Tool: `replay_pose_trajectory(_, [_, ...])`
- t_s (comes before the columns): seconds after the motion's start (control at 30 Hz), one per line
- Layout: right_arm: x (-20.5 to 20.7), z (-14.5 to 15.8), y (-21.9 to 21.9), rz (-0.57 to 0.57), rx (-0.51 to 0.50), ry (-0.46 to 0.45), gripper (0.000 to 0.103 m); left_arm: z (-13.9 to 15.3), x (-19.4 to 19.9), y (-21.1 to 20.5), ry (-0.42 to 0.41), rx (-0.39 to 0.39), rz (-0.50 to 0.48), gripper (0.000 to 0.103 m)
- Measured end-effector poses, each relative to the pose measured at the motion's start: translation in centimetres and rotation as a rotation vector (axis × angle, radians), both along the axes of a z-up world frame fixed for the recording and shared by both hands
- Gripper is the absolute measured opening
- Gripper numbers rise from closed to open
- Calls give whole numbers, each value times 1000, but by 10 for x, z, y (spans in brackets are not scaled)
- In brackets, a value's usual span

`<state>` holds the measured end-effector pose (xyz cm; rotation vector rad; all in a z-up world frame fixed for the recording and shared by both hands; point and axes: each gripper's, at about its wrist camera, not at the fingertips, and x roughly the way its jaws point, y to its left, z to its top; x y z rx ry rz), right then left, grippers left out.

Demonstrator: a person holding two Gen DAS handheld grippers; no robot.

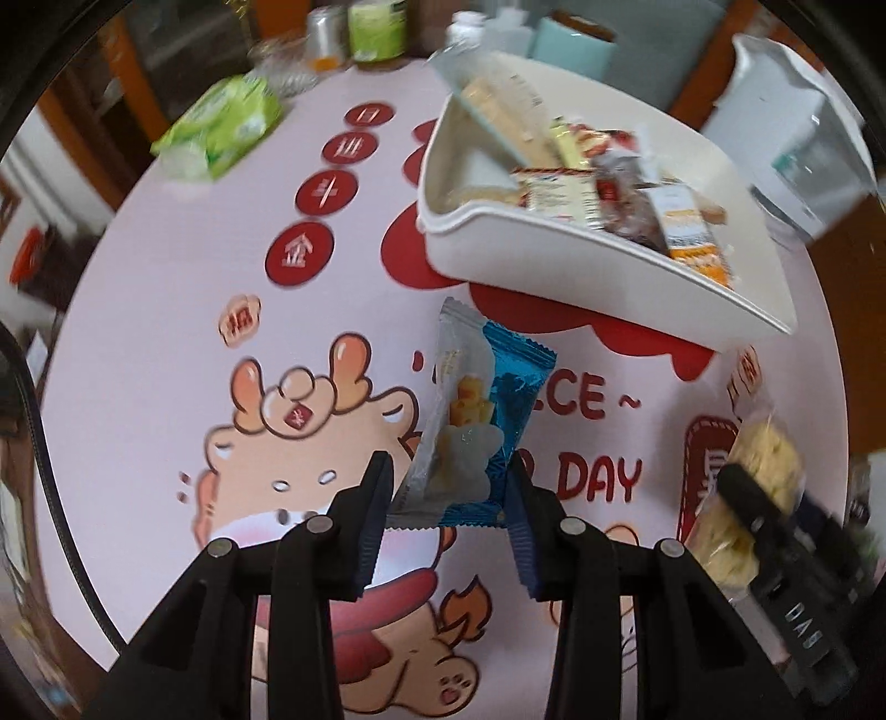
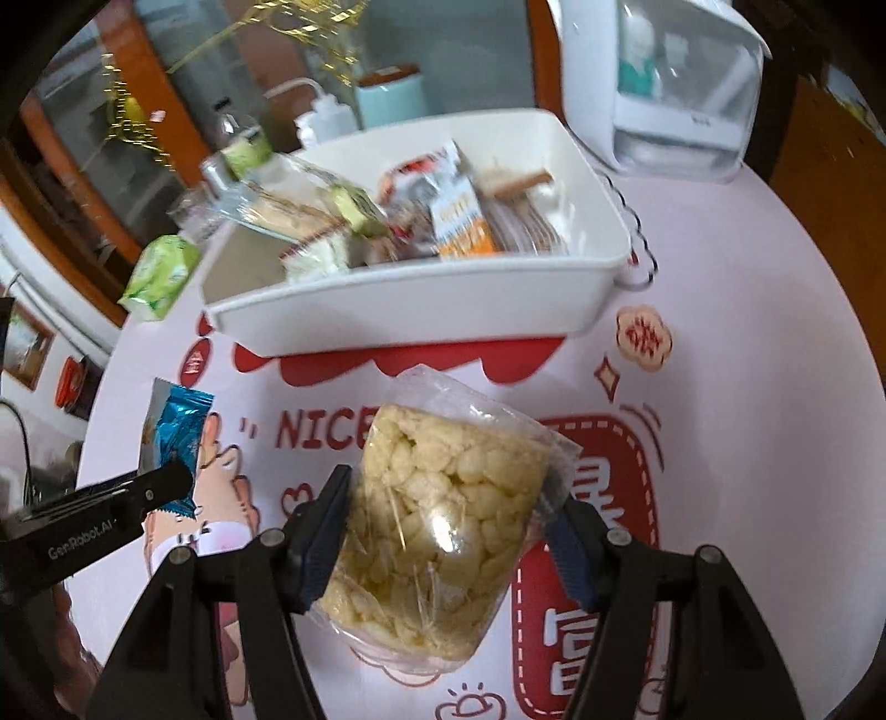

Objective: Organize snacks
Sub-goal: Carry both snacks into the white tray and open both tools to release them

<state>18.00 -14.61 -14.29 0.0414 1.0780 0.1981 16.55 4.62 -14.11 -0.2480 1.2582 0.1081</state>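
My left gripper [image 1: 451, 487] is shut on a blue and silver cheese snack packet [image 1: 470, 421], held above the cartoon table mat; it also shows in the right wrist view [image 2: 174, 437]. My right gripper [image 2: 448, 515] is shut on a clear bag of puffed rice cake [image 2: 443, 526], which appears at the right edge of the left wrist view [image 1: 758, 487]. A white bin [image 1: 554, 277] holding several wrapped snacks stands beyond both grippers, also in the right wrist view [image 2: 410, 302].
A green tissue pack [image 1: 221, 130] lies at the table's far left. Bottles and jars [image 1: 376, 27] stand along the far edge. A white appliance [image 2: 681, 83] stands right of the bin. The pink mat [image 1: 166, 332] covers the round table.
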Motion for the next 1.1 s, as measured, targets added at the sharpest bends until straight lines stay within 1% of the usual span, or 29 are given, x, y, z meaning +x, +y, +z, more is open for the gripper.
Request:
replay_pose_trajectory(0.07, [1,16,-1,21,-3,-28,65,18,0,-1,-14,19,-46,38])
replay_pose_trajectory(0.1, [2,24,-2,27,-5,-39,65,20,5,6,-21,24,-60,38])
replay_pose_trajectory(0.2, [13,55,-2,49,-18,-99,65,43,23,7,-59,45,-109,38])
replay_pose_trajectory(0.3, [27,85,1,60,-40,-156,66,71,43,2,-118,83,-160,38])
replay_pose_trajectory(0.33, [31,92,2,61,-43,-172,66,84,50,-1,-150,104,-178,38])
replay_pose_trajectory(0.4, [41,111,3,60,-50,-211,66,100,60,-5,-187,120,-196,38])
replay_pose_trajectory(0.53, [67,139,12,48,-85,-289,66,134,88,-10,-278,129,-221,38])
replay_pose_trajectory(0.6, [83,148,15,38,-88,-311,66,145,103,-12,-311,132,-228,38])
replay_pose_trajectory(0.7, [106,155,19,23,-73,-318,66,154,127,-11,-345,120,-226,38])
replay_pose_trajectory(0.8, [126,153,23,7,-83,-321,66,156,150,-7,-354,100,-212,38])
replay_pose_trajectory(0.9, [147,140,26,-4,-84,-293,66,146,169,-3,-339,69,-219,39])
replay_pose_trajectory(0.97, [158,129,27,-9,-81,-271,67,134,181,-1,-321,50,-224,41])
replay_pose_trajectory(1.0, [163,122,27,-4,-74,-253,67,128,186,-1,-307,41,-230,50])
replay_pose_trajectory(1.03, [168,115,27,-1,-65,-229,67,121,193,0,-289,37,-233,69])
replay_pose_trajectory(1.1, [174,102,25,-10,-55,-197,69,111,197,0,-275,40,-227,93])
